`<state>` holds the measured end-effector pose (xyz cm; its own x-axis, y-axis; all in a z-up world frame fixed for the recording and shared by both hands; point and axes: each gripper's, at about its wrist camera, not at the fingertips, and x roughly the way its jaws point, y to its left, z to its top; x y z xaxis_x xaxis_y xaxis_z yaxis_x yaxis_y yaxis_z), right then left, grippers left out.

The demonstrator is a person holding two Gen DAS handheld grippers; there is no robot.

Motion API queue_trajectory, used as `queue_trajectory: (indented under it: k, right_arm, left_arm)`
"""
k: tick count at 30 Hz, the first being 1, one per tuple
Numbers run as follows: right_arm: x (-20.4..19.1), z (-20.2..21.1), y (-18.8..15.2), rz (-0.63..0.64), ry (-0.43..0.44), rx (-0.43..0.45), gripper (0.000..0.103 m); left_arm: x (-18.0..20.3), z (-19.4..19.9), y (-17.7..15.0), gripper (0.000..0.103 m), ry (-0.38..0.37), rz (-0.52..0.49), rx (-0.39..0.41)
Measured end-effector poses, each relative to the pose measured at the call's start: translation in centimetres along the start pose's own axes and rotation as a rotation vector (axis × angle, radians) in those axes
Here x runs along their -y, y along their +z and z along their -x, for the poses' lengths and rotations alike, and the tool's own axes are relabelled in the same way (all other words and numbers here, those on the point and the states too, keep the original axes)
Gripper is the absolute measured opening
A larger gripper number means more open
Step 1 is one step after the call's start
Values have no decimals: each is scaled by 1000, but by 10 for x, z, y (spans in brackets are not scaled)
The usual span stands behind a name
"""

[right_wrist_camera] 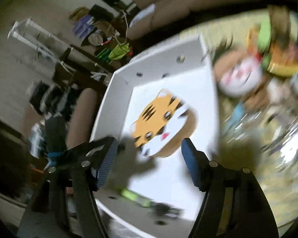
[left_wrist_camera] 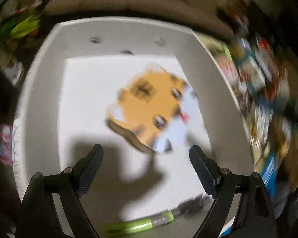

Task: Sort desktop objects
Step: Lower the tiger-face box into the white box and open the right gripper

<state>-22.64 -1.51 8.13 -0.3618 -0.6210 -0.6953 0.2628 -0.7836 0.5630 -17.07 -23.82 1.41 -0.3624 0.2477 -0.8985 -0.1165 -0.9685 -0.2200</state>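
Both wide apart and empty: left hand-held gripper [left_wrist_camera: 146, 154], right hand-held gripper [right_wrist_camera: 149, 148]; tiger card [left_wrist_camera: 147, 107] in white box [left_wrist_camera: 39, 91] probably light, stiff, flat — best pinched by an edge

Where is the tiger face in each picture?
Left wrist view: the tiger face lies in the middle, inside the white box, ahead of the open fingers.
Right wrist view: the tiger face sits at centre, just beyond the open fingers.
Shared landmark: the green pen lying in the box, nearer the camera.
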Motion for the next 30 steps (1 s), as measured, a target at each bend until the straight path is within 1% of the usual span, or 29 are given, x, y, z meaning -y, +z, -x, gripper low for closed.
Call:
queue_trajectory:
  k: [3, 5, 6, 9, 11, 13, 14, 15, 16, 18, 19, 20, 21, 23, 25, 26, 27, 29, 30]
  right_arm:
    - [-1, 29, 0, 48, -2, 33, 66]
    - [-4, 39, -4, 75, 1, 30, 65]
    - [-6, 44, -6, 95, -8, 26, 65]
    - [-12, 51, -15, 175, -44, 10, 65]
    - [-14, 59, -19, 229, -54, 2, 64]
    - [-20, 62, -22, 269, -53, -1, 59]
    - [-21, 65, -24, 295, -61, -1, 57]
    - [-22, 68, -25, 309, -71, 2, 57]
    - [-22, 68, -27, 316, -76, 4, 58]
    - [-18, 76, -31, 317, -75, 5, 58]
    - [-14, 80, -31, 314, -77, 5, 58]
    - [-8, 85, -33, 313, -80, 6, 58]
    - [-4, 89, -35, 312, -83, 7, 58]
    - [8, 97, -39, 311, -102, 8, 58]
    - [16, 102, -42, 307, -107, 3, 58]
    - [20, 105, -44, 304, -107, 0, 58]
    - [24, 107, -46, 305, -108, -3, 58]
    - [28, 111, -49, 318, -116, -3, 58]
    - [29, 113, -50, 329, -120, 1, 58]
  left_arm:
    - [26, -21, 0, 90, 53, -99, -62]
    - [36, -34, 3, 90, 82, -144, -97]
    - [38, -41, 6, 90, 115, -175, -114]
    - [33, -58, 13, 90, 243, -257, -157]
    - [27, -65, 20, 92, 250, -295, -188]
    - [28, -66, 24, 92, 286, -417, -150]
    - [31, -68, 25, 92, 321, -494, -143]
    - [32, -70, 28, 92, 343, -528, -148]
    - [30, -74, 33, 92, 360, -539, -164]
    - [25, -78, 47, 92, 349, -534, -178]
    - [24, -81, 53, 92, 358, -536, -181]
    - [23, -85, 59, 92, 383, -547, -183]
    - [22, -89, 65, 92, 417, -579, -181]
    - [20, -96, 72, 92, 466, -676, -194]
    - [11, -100, 78, 92, 528, -712, -228]
    - [6, -99, 81, 92, 541, -714, -238]
    - [-1, -96, 83, 91, 533, -714, -255]
    - [-8, -90, 82, 91, 522, -737, -256]
    - [-10, -86, 79, 91, 534, -786, -241]
